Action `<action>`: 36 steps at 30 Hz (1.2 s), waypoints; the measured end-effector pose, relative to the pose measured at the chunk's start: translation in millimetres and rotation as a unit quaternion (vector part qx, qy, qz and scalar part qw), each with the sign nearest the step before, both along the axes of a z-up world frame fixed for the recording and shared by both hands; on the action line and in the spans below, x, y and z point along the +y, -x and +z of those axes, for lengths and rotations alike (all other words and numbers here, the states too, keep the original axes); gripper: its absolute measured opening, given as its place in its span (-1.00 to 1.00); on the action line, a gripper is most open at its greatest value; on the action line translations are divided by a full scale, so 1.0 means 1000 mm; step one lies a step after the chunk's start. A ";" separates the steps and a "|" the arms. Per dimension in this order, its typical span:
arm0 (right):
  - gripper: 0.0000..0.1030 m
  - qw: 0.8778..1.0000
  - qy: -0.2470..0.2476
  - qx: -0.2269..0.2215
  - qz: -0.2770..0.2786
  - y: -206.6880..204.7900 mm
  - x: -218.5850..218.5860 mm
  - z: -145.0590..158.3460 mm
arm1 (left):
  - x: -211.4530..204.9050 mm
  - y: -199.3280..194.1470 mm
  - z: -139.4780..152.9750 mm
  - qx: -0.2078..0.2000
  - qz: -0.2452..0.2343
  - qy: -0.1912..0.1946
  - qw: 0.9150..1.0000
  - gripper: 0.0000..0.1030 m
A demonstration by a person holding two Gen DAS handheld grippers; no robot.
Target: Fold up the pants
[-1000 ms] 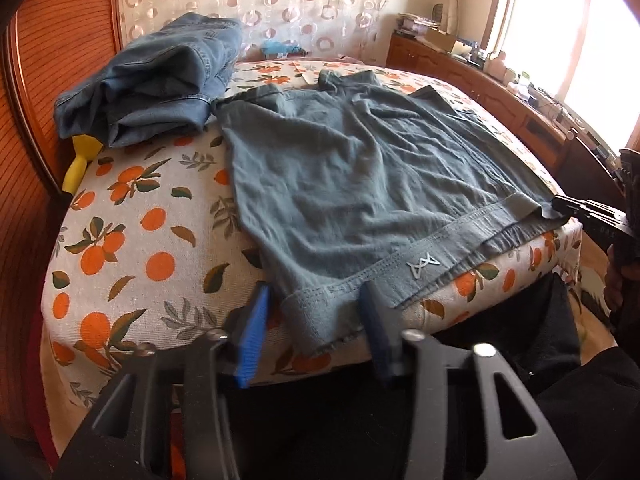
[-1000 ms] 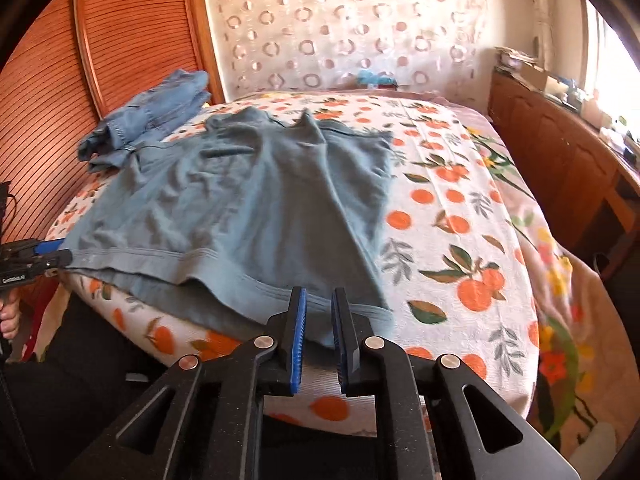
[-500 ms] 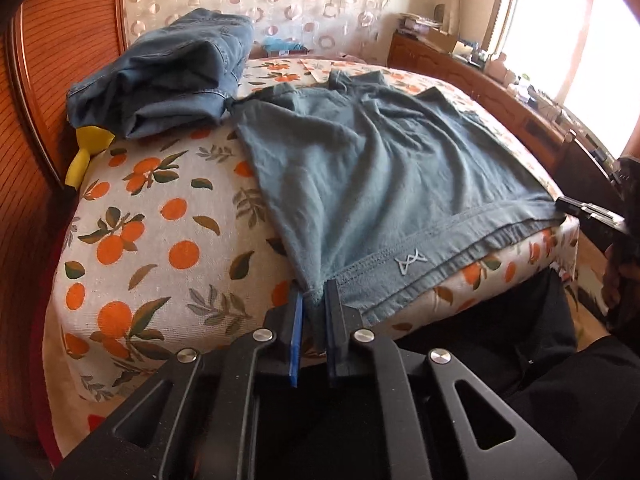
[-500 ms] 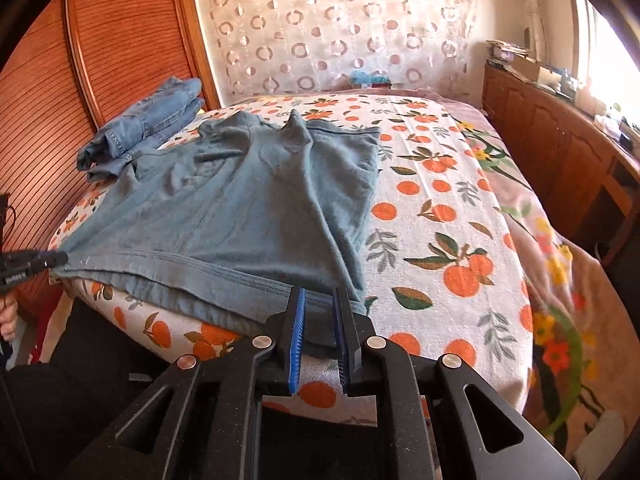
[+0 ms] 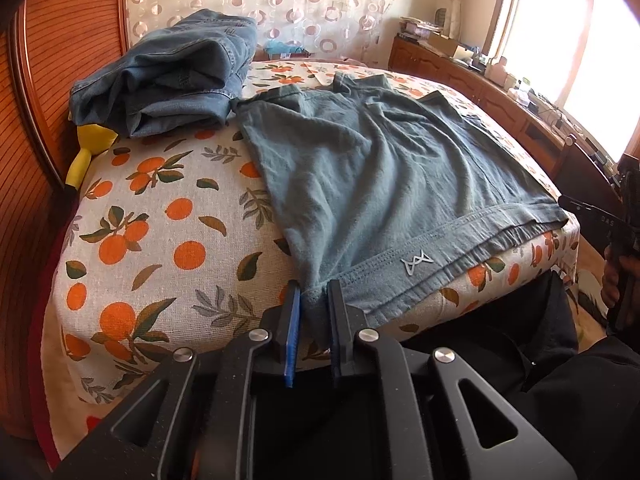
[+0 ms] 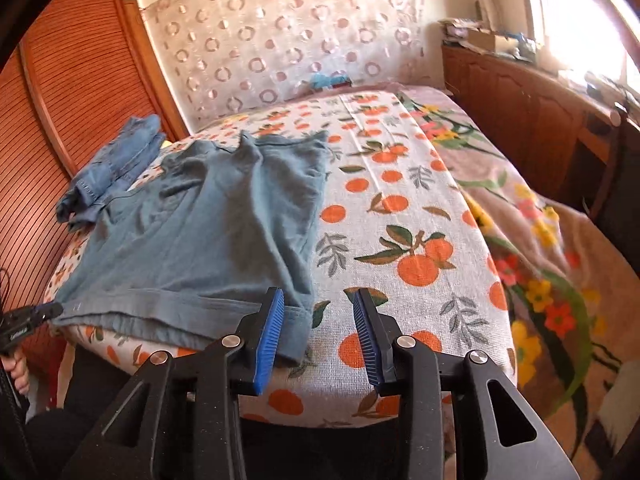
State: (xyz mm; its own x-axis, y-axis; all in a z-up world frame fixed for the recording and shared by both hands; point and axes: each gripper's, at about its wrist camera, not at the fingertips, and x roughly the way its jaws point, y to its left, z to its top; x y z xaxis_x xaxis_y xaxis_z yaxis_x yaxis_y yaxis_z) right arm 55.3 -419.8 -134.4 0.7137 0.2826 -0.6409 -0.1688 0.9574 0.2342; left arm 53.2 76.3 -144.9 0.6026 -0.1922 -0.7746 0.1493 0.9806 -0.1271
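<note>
The left gripper is pinching the near hem corner of the grey-blue cotton pants between its fingers at the bottom centre of the left wrist view, while the right gripper is hanging with fingers spread wide, its left pad overlapping the opposite hem corner and gripping nothing. The pants are lying flat across the orange-print bedspread, hem at the bed's near edge, waistband toward the upper middle. A pile of folded blue denim jeans is sitting at the upper left. The fold is probably just beginning; the next move likely calls for closing the right fingers on that corner, then lifting both toward the waistband.
</note>
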 end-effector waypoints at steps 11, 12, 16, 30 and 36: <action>-0.55 0.999 0.016 0.007 0.032 0.003 0.013 -0.003 | 0.002 0.000 0.000 -0.002 0.012 -0.004 1.000 -0.47; -0.64 0.999 0.013 0.010 0.036 0.002 0.014 -0.003 | 0.004 0.000 0.000 -0.001 0.016 -0.004 1.000 -0.39; -0.84 0.999 -0.001 0.003 0.051 0.001 0.016 0.002 | 0.007 -0.001 0.001 0.001 0.024 -0.005 1.000 -0.22; -0.86 0.977 -0.050 -0.061 0.200 -0.044 0.134 0.065 | 0.027 -0.022 0.040 -0.060 0.053 -0.008 0.997 -0.16; -0.86 0.948 -0.065 -0.051 0.308 -0.041 0.230 0.068 | 0.045 -0.027 0.051 -0.076 0.076 -0.005 0.994 -0.15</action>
